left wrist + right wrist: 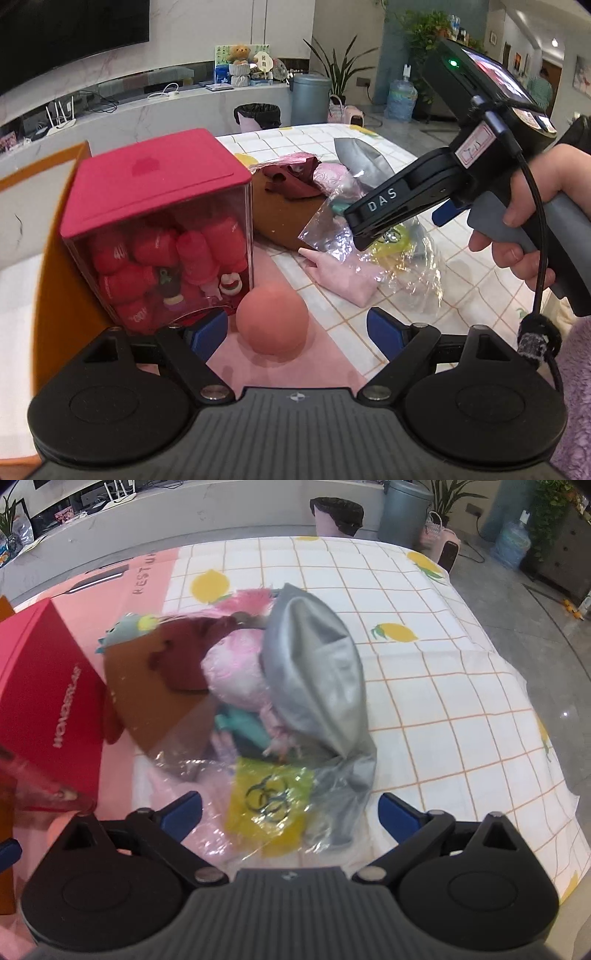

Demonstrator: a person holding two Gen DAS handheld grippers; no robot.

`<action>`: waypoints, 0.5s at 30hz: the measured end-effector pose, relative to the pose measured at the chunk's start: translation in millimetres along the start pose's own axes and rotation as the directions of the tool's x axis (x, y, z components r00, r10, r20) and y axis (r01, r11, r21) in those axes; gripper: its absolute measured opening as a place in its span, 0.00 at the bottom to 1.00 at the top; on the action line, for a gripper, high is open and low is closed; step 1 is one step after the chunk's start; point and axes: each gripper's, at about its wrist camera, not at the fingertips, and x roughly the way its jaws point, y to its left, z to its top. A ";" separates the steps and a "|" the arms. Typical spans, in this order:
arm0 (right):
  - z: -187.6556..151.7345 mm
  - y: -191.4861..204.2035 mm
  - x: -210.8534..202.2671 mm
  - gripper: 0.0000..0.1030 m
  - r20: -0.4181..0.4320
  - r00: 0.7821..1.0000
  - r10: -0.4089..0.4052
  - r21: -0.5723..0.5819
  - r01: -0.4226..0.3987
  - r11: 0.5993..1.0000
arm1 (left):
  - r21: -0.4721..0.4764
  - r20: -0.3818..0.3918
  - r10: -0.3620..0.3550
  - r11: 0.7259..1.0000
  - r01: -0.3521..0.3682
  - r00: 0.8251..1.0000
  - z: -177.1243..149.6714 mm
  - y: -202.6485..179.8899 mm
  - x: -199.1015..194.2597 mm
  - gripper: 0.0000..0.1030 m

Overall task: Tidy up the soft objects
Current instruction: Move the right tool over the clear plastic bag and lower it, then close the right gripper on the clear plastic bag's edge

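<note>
We judge the sorting barely begun: the heap of soft objects lies loose on the bench beside the red box. Our left tongs gape wide around the pink ball; right tongs hover wide, empty, above the heap.

Marble counter, grey bin, potted plant, grey floor.
</note>
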 end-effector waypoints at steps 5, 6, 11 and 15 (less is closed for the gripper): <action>4.4 -5.8 8.3 0.71 -0.014 1.000 0.024 0.002 -0.024 1.000 | -0.050 -0.034 0.011 0.999 -0.012 0.999 -1.8 8.2 16.2 0.97; 4.2 -4.6 10.6 0.64 -0.023 0.999 0.035 -0.004 -0.035 0.999 | -0.056 -0.025 0.015 0.998 -0.016 1.000 -2.0 9.4 17.6 0.97; 0.9 -2.1 12.6 0.34 -0.038 0.999 0.023 -0.018 -0.023 1.000 | -0.048 -0.014 0.048 0.998 -0.049 0.999 0.2 9.1 25.0 0.96; -2.5 -5.9 -1.0 0.18 -0.010 0.999 0.052 -0.005 -0.052 0.999 | -0.063 -0.005 0.051 0.997 -0.051 0.999 0.5 11.5 24.7 0.94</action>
